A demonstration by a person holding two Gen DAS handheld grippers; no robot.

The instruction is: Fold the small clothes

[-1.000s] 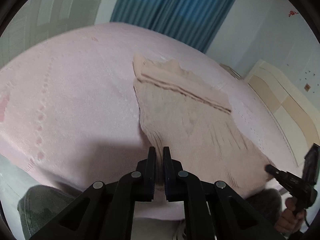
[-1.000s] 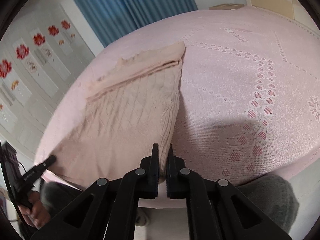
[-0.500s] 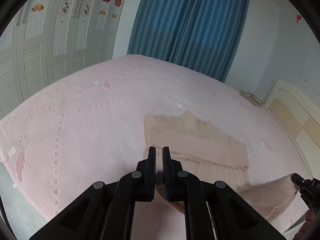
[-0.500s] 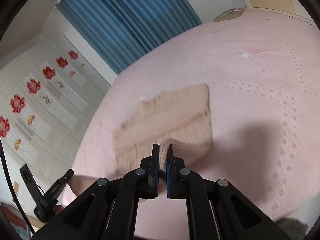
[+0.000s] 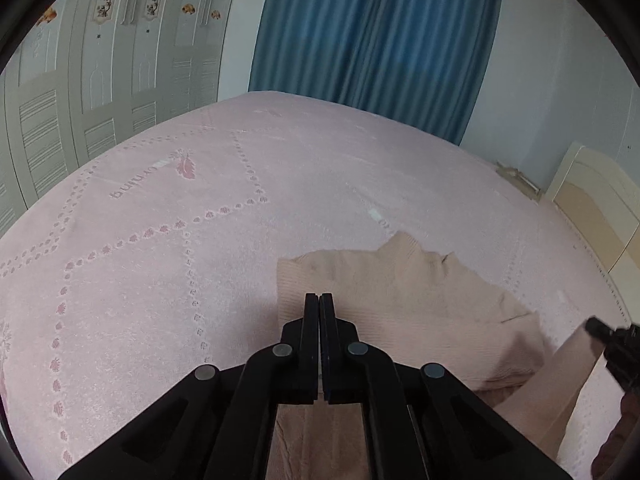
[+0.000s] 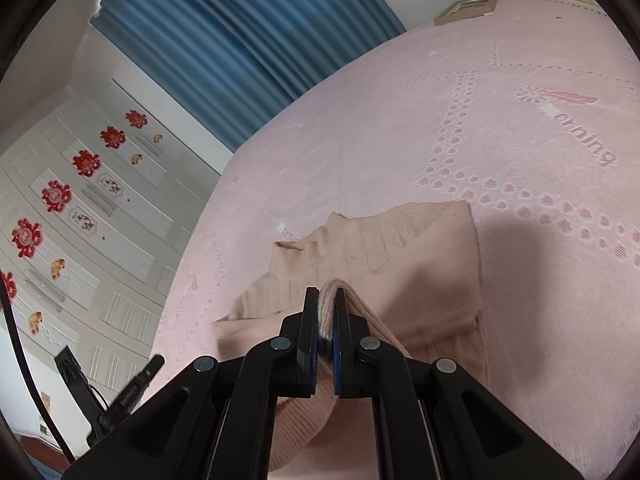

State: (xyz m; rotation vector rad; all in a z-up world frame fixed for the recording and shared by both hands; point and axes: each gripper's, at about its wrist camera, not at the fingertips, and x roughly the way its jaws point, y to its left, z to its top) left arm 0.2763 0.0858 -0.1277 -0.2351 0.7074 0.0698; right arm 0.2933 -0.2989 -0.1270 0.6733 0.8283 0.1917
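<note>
Beige knit sweater (image 6: 400,248) on pink bedspread (image 5: 160,240), near bed's front edge, collar end toward curtain side. Right gripper (image 6: 327,312) clamped on bunched fold of sweater hem, fabric visible between pads, lifted over rest of garment. Left gripper (image 5: 319,316) fingers pressed together above sweater's near corner; knit passes beneath them, whether any is pinched cannot tell

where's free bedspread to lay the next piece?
Bare pink bedspread runs from the beige sweater out to the wardrobe side, and beyond the sweater's collar toward the blue curtain. In the right wrist view, the feather-print stretch is bare too. Crowded: around the sweater, where both grippers, left gripper and right gripper, pinch its lifted hem.
</note>
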